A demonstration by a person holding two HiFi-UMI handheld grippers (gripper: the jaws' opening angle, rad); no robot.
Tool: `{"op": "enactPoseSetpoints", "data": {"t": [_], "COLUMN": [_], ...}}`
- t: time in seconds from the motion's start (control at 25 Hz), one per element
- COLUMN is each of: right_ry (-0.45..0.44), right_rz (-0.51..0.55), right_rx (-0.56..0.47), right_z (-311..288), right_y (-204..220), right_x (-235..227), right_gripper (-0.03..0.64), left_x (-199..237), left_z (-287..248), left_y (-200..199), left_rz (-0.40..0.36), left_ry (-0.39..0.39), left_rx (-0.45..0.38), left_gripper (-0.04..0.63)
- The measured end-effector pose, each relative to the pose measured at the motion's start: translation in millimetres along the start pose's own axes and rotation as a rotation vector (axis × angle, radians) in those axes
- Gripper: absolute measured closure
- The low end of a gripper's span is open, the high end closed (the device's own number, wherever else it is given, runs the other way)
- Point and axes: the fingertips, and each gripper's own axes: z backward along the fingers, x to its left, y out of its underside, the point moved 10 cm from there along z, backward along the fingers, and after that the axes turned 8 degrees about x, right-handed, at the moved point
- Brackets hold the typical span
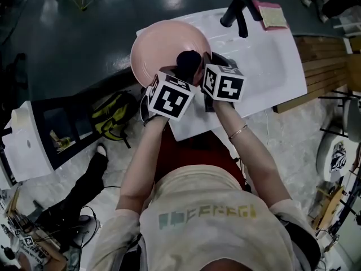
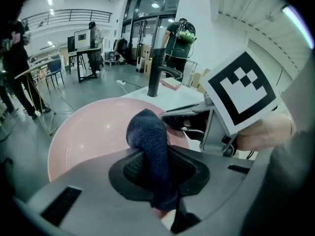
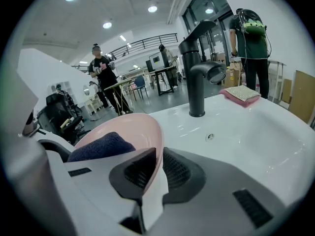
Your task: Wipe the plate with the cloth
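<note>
A pale pink plate [image 1: 163, 47] is held tilted over the left end of the white sink [image 1: 271, 55]. My right gripper [image 3: 153, 173] is shut on the rim of the plate [image 3: 133, 132]. A dark blue cloth [image 2: 150, 144] is bunched between the jaws of my left gripper [image 2: 156, 173], which is shut on it. The cloth [image 1: 189, 64] rests against the inside of the plate [image 2: 93, 132], near its lower right edge. In the head view the left gripper [image 1: 172, 92] and right gripper [image 1: 223, 83] sit side by side, marker cubes almost touching.
A black faucet [image 1: 240, 7] stands at the back of the sink, with a pink sponge [image 1: 269, 14] beside it. A wooden slatted surface [image 1: 324, 66] lies to the right. Bags and cases [image 1: 113, 117] sit on the floor at left. People stand in the background [image 3: 101, 65].
</note>
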Motion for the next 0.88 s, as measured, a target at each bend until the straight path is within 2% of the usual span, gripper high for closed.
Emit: {"op": "enactPoseSetpoints", "data": {"t": [0.64, 0.88], "right_ry": [-0.014, -0.013], "right_rz": [0.033, 0.044], "right_rx": [0.004, 0.004], "right_z": [-4.5, -5.4], "right_y": [-0.2, -2.0], "right_x": [6.8, 5.0], "right_gripper": [0.552, 0.552], "left_x": [15.5, 24.9], "left_z": [6.7, 12.2], "left_y": [9.0, 14.5], "left_rz": [-0.019, -0.024], "left_ry": [-0.010, -0.057], "left_rx": [0.045, 0.076], "left_gripper": [0.515, 0.515]}}
